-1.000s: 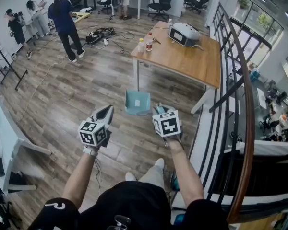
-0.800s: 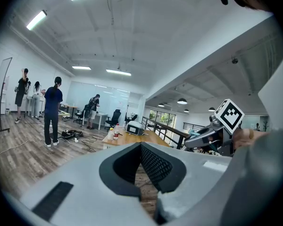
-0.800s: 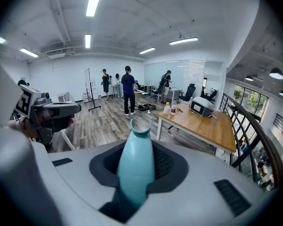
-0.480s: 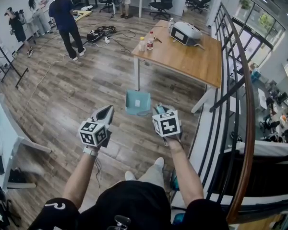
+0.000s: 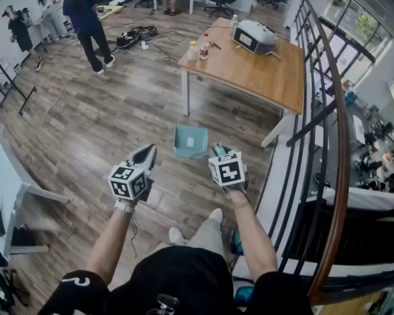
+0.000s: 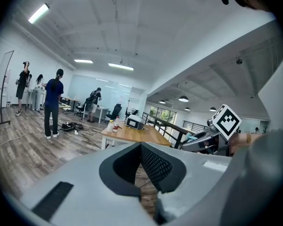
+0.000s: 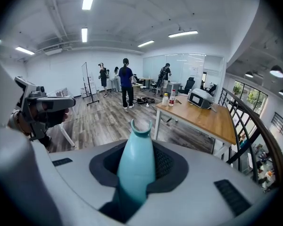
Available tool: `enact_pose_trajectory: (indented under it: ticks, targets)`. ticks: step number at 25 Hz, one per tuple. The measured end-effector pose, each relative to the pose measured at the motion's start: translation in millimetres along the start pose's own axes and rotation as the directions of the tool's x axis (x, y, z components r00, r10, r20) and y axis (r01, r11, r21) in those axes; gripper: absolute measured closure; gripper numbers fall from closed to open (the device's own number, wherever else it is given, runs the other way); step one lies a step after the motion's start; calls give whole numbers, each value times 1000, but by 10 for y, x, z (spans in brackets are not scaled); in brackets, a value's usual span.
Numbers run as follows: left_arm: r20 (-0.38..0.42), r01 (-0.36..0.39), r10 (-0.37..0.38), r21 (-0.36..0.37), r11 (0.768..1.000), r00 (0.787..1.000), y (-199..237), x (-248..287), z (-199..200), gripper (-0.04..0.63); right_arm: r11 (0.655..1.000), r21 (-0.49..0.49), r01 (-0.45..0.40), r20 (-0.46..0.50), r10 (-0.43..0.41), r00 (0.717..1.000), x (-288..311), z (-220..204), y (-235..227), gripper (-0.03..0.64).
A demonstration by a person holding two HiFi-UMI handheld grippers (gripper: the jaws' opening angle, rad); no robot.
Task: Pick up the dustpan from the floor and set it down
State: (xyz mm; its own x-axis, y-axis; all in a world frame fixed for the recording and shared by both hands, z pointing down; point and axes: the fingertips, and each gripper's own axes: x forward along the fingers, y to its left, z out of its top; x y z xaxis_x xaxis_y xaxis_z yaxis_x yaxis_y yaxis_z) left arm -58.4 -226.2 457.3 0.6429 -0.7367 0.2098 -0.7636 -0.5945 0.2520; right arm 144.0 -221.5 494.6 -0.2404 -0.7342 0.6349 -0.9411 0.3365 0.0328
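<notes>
Nearest, the left gripper (image 5: 148, 151) sits at 9 o'clock from the right one. Its tips are clenched together on nothing: its own view shows only bare floor (image 5: 98, 130) through the gap lower down. It is level with the right gripper and well clear of the dustpan, and I judge it has no part in the coming move.

The right gripper (image 5: 218, 151) is grasping the dustpan's teal handle (image 7: 135, 166). The handle passes between the pads, with its hooked end poking out past the tips and the rest running down under the gripper. So the long axis runs along the line the jaws point, tilted forward and down.

Just beyond those tips, at 11 o'clock from them in the head view, lies the dustpan (image 5: 182, 144), a pale blue tray with its open side up. The gripper hides where the handle joins the tray, so I take them for one piece. No view shows whether the tray's base touches the floor or hangs just above it.

That is what the set-down turns on. The tray is ahead of and below the right gripper, so the move should follow the handle's line downward until the base bears, and only then should the jaws let go.

Farther, at 12 o'clock, stands a wooden table (image 5: 262, 81), its near leg just past the tray. People stand well apart at 10 o'clock.
</notes>
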Motion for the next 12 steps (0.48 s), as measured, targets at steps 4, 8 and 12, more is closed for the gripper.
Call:
enact_pose_trajectory:
  ticks: [4, 8, 12]
  targets:
    - [-23, 7, -8, -11, 1000, 1000, -71, 180, -124, 601, 1000, 7, 8, -38, -8, 999, 168, -235, -201, 537]
    - [-45, 16, -17, -29, 999, 999, -101, 386, -288, 601, 1000, 10, 15, -73, -14, 997, 400, -496, -381, 537]
    - [-67, 22, -25, -44, 999, 997, -70, 577, -532, 601, 1000, 10, 18, -108, -17, 994, 705, -825, -485, 537]
